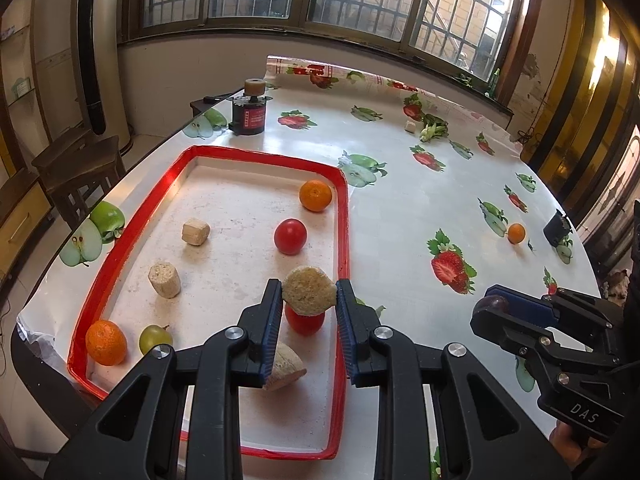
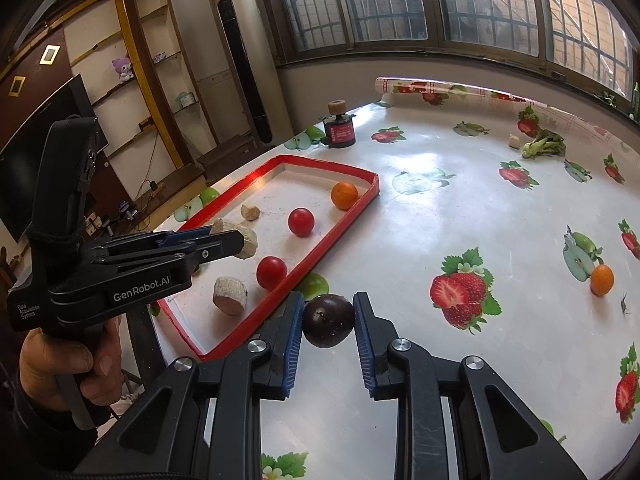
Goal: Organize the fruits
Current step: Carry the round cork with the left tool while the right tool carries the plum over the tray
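A red-rimmed tray (image 1: 344,220) lies on the table's left part. My left gripper (image 1: 309,292) hangs over the tray's near right, shut on a beige grainy chunk (image 1: 309,290). Under it sit a red tomato (image 1: 305,322) and a beige wedge (image 1: 286,364). The tray also holds another tomato (image 1: 290,236), two oranges (image 1: 315,195) (image 1: 106,342), a green grape (image 1: 155,339) and two beige chunks (image 1: 195,232) (image 1: 165,279). My right gripper (image 2: 328,316) is shut on a dark purple round fruit (image 2: 329,320), just right of the tray's edge (image 2: 320,252). A small orange (image 2: 602,279) lies on the cloth far right.
A black and red cylinder with a cork-coloured top (image 1: 249,112) stands behind the tray. A green leafy sprig (image 1: 434,128) and a small beige cube (image 1: 409,126) lie at the far right. A small black object (image 1: 557,227) sits by the right edge. A hand (image 2: 68,364) grips the left tool's handle.
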`<move>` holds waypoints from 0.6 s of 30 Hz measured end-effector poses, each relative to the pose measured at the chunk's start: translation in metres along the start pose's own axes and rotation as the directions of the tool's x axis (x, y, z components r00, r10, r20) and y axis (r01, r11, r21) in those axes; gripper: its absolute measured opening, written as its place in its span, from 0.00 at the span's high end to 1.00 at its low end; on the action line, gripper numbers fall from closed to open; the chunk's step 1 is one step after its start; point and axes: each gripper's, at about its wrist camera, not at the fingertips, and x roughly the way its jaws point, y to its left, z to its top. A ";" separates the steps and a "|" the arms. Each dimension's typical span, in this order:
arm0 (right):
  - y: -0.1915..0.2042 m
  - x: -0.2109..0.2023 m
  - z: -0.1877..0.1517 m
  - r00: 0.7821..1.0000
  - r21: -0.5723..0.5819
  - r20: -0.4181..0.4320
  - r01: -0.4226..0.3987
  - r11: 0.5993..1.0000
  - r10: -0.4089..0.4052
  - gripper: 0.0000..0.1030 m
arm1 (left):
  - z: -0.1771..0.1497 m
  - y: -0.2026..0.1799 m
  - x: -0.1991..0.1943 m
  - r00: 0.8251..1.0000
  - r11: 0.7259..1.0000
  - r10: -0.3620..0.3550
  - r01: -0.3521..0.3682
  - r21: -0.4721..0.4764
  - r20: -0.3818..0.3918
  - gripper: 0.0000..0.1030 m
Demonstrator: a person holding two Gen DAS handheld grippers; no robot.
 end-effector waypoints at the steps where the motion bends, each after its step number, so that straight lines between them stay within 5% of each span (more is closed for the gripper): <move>1: 0.002 0.002 0.002 1.000 -0.003 -0.001 -0.004 1.000 0.004 0.75 | 0.001 0.002 0.000 1.000 1.000 0.003 -0.003 -0.002 -0.001 0.77; 18: 0.017 0.042 0.036 0.999 -0.026 -0.017 -0.046 0.999 0.045 0.75 | 0.025 0.039 0.010 0.999 0.998 0.044 -0.044 -0.040 0.002 0.77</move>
